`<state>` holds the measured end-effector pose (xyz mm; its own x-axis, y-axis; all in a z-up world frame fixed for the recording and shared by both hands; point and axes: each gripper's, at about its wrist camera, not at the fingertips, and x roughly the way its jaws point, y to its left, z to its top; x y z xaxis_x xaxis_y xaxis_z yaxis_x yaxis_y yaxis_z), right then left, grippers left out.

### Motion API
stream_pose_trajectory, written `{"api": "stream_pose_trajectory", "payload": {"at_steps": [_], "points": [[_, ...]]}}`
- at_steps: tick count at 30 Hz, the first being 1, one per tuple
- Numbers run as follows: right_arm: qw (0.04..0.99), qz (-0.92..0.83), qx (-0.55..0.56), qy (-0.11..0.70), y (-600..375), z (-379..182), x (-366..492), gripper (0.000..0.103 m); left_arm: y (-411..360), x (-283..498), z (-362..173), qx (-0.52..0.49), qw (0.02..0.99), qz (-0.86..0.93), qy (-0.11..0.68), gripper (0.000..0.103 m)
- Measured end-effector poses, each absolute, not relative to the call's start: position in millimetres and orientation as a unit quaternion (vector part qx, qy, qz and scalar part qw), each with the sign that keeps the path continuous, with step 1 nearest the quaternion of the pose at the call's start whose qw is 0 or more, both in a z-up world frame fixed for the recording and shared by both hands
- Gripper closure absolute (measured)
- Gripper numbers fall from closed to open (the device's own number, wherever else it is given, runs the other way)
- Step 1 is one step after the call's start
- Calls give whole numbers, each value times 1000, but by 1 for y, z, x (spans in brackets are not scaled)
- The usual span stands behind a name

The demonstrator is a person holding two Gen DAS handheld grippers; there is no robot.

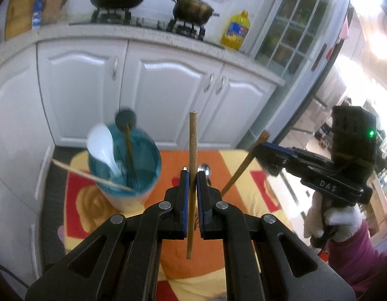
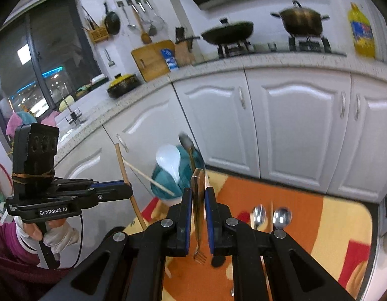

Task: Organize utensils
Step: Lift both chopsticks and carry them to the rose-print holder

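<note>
The left gripper (image 1: pixel 192 175) is clamped on a wooden chopstick (image 1: pixel 192 150), which stands nearly upright between its pads, one end well above the fingers and the other hanging below them. The right gripper (image 2: pixel 198 195) pinches a fork (image 2: pixel 198 200) the same way, handle up and tines down (the tines show just under the pads).

Both are held clear above the orange-and-yellow table (image 1: pixel 218 160). The teal cup (image 1: pixel 143 150) stands ahead of the left gripper and off to its left; from the right gripper it lies ahead, left too, but farther. A white spoon (image 1: pixel 100 143), a dark ladle (image 1: pixel 125 119) and a thin stick (image 1: pixel 88 174) already lean in it.

The left hand looks nearer, and its chopstick already hangs roughly in line for a drop into the cup. Two metal spoons (image 2: pixel 271 217) lie on the table, just beyond the right gripper.
</note>
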<state>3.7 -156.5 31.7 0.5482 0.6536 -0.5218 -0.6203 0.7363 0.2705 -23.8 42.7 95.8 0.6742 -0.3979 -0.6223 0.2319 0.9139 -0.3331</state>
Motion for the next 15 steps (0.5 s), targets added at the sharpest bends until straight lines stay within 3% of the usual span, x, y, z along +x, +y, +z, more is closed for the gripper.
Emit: {"api": "stream_pose_trajectory", "payload": {"at_steps": [15], "points": [[896, 383, -7, 223, -105, 116, 33, 94, 98, 24, 168, -124, 946, -101, 281, 99]]}}
